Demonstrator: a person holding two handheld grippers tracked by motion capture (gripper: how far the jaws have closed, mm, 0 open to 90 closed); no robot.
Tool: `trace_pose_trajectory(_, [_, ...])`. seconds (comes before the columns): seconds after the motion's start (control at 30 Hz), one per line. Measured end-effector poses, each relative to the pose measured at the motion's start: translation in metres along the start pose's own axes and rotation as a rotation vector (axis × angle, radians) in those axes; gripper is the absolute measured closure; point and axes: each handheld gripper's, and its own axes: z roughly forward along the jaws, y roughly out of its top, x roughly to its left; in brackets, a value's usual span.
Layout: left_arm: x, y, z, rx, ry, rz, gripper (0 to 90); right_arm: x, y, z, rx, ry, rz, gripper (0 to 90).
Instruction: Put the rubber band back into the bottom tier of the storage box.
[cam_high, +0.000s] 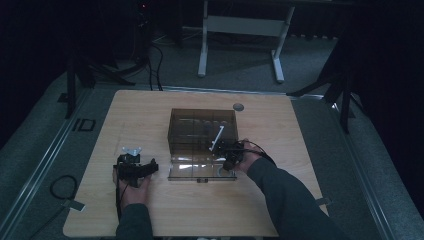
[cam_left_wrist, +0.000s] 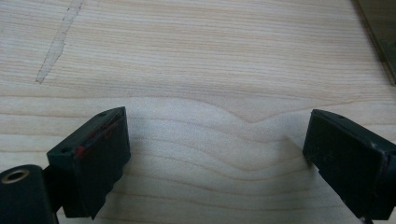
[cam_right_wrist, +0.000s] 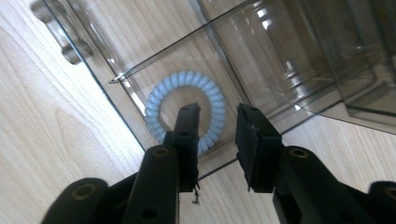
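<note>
A pale blue-white spiral hair tie (cam_right_wrist: 184, 76) lies flat in a compartment of a smoky clear plastic lid (cam_high: 192, 172). The lid is folded out flat in front of its box (cam_high: 202, 127). My right gripper (cam_right_wrist: 218, 112) hangs just over the tie with its jaws a small way apart. One fingertip is over the ring's hole and the other is outside its right arc. I cannot tell whether the jaws touch the tie. In the high view this gripper (cam_high: 229, 155) is at the lid's right end. My left gripper (cam_high: 136, 168) rests open over bare wood (cam_left_wrist: 217, 121), left of the lid.
The box stands mid-table with dividers inside, and a white strip (cam_high: 218, 138) leans at its front right. A round grommet (cam_high: 238, 106) sits near the table's far edge. A clasp (cam_right_wrist: 70, 44) juts from the lid's rim. Bare wood lies left of and in front of the box.
</note>
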Motion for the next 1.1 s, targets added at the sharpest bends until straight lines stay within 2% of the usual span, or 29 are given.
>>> trace_pose_trajectory(0.33, [0.0, 0.0, 0.0, 0.0, 0.0, 0.001, 7.3, 0.001, -0.015, -0.019, -0.085, -0.002, 0.022, 54.9])
trace_pose_trajectory(0.37, [0.0, 0.0, 0.0, 0.0, 0.0, 0.002, 7.3, 0.001, -0.021, -0.023, -0.108, -0.001, 0.028, 53.2])
trace_pose_trajectory(0.53, [0.0, 0.0, 0.0, 0.0, 0.0, 0.002, 7.3, 0.001, -0.029, -0.025, -0.125, -0.007, 0.039, 50.3])
trace_pose_trajectory(0.57, [0.0, 0.0, 0.0, 0.0, 0.0, 0.0, 7.3, 0.002, -0.037, -0.027, -0.144, -0.008, 0.05, 49.2])
trace_pose_trajectory(0.67, [0.0, 0.0, 0.0, 0.002, 0.0, 0.002, 7.3, 0.002, -0.043, -0.028, -0.166, -0.005, 0.057, 48.3])
trace_pose_trajectory(0.8, [0.0, 0.0, 0.0, 0.002, 0.0, 0.002, 7.3, 0.003, -0.057, -0.027, -0.207, -0.01, 0.094, 46.3])
trace_pose_trajectory(0.87, [0.0, 0.0, 0.0, 0.002, 0.0, 0.002, 7.3, 0.003, -0.07, -0.024, -0.252, -0.005, 0.124, 45.4])
trace_pose_trajectory(0.93, [0.0, 0.0, 0.0, 0.002, 0.0, 0.002, 7.3, 0.003, -0.075, -0.022, -0.263, -0.009, 0.131, 45.3])
trace_pose_trajectory(1.03, [0.0, 0.0, 0.0, 0.002, 0.0, 0.002, 7.3, 0.005, -0.093, -0.016, -0.308, -0.03, 0.172, 44.9])
trace_pose_trajectory(1.07, [0.0, 0.0, 0.0, 0.002, 0.0, 0.002, 7.3, 0.005, -0.093, -0.016, -0.308, -0.03, 0.172, 44.9])
trace_pose_trajectory(1.1, [0.0, 0.0, 0.0, 0.002, 0.0, 0.002, 7.3, 0.005, -0.104, -0.012, -0.343, -0.043, 0.196, 44.4])
